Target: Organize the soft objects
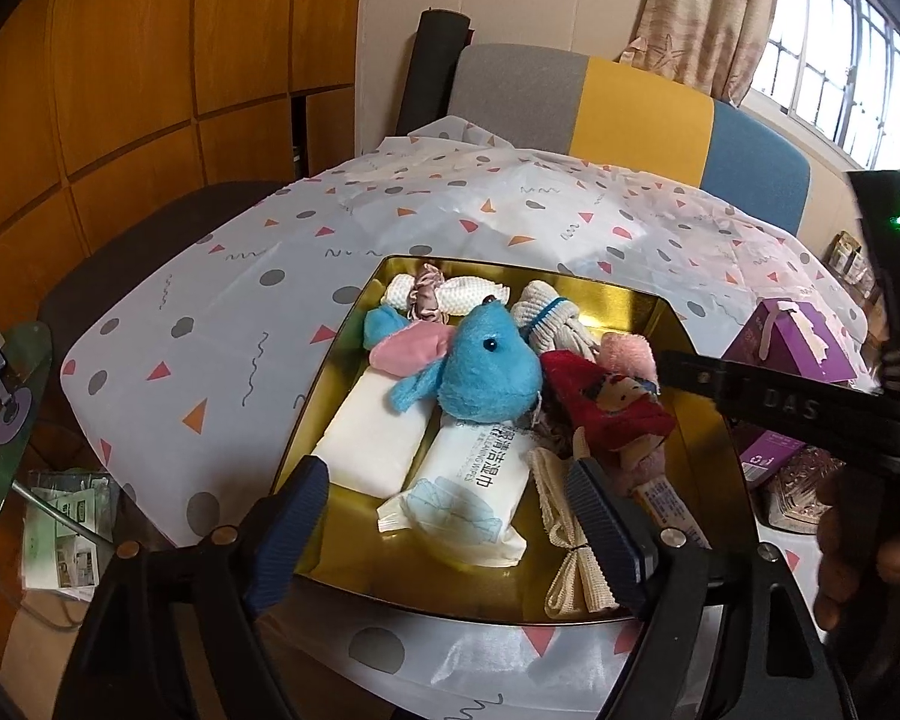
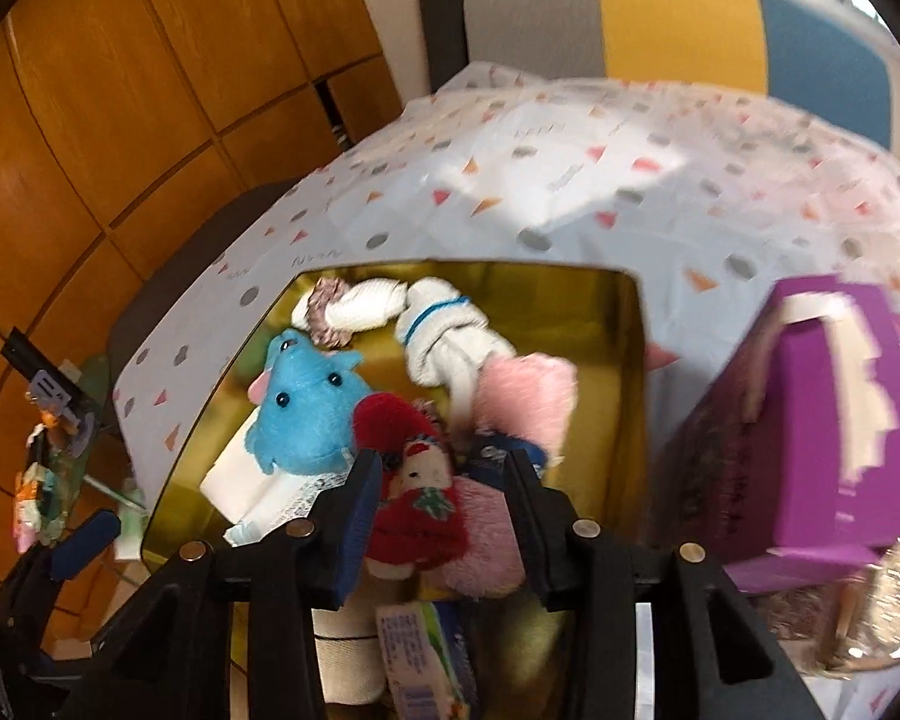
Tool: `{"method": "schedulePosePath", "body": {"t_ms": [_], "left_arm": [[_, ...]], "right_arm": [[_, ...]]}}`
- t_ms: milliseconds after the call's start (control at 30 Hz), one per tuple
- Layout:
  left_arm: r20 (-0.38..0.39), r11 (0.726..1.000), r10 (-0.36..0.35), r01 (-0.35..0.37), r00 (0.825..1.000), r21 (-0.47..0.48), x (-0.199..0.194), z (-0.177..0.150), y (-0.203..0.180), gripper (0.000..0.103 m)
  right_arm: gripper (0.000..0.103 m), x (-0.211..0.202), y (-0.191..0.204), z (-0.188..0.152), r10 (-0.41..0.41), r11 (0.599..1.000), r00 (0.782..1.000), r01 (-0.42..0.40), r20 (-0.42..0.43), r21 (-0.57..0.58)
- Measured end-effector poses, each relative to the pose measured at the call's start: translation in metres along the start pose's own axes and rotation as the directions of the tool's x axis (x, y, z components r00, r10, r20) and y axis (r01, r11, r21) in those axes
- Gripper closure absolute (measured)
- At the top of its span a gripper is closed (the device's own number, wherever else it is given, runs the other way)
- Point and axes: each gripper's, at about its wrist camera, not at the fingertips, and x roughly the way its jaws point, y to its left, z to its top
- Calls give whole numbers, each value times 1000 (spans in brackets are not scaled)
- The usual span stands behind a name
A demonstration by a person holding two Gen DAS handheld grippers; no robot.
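A gold tin tray (image 1: 708, 396) on the patterned tablecloth holds soft things: a blue plush (image 1: 486, 366), two white wipe packs (image 1: 468, 480), rolled white socks (image 1: 546, 312), a red Santa sock (image 1: 606, 402) and a pink plush (image 1: 630, 354). My left gripper (image 1: 444, 534) is open and empty over the tray's near edge. My right gripper (image 2: 444, 510) hangs over the tray, its jaws on either side of the red Santa sock (image 2: 414, 498) and a pink plush (image 2: 486, 540). They do not visibly pinch them. The blue plush (image 2: 306, 408) lies just left.
A purple box (image 2: 822, 420) stands right of the tray, with a glittery item beside it. A grey, yellow and blue chair back (image 1: 630, 108) is behind the table. Wooden panels (image 1: 120, 90) are on the left, and a glass side table (image 1: 12, 396) with clutter.
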Motion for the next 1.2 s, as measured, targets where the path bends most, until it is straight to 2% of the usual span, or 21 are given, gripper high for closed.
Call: {"method": "schedulePosePath", "body": {"t_ms": [100, 233, 400, 767, 1067, 1200], "left_arm": [[9, 1000, 4, -4, 1000, 5, -3, 0, -4, 19], [34, 1000, 8, -9, 999, 19, -10, -1, -15, 11], [61, 999, -9, 6, 998, 46, -19, -4, -31, 7], [88, 990, -62, 50, 994, 129, -32, -18, -75, 0], [94, 986, -74, 60, 993, 153, -36, -30, -95, 0], [101, 986, -66, 49, 993, 162, -39, -32, -99, 0]], "right_arm": [[61, -17, -2, -5, -53, 999, 997, 53, 50, -2], [61, -38, -10, -16, -124, 992, 987, 124, 105, 10], [61, -65, -23, -39, -227, 974, 960, 223, 164, 44], [61, -99, -48, -81, -403, 914, 888, 380, 220, 143], [61, -111, -57, -99, -449, 892, 861, 414, 239, 183], [61, -115, -65, -103, -461, 884, 857, 420, 231, 205]]}}
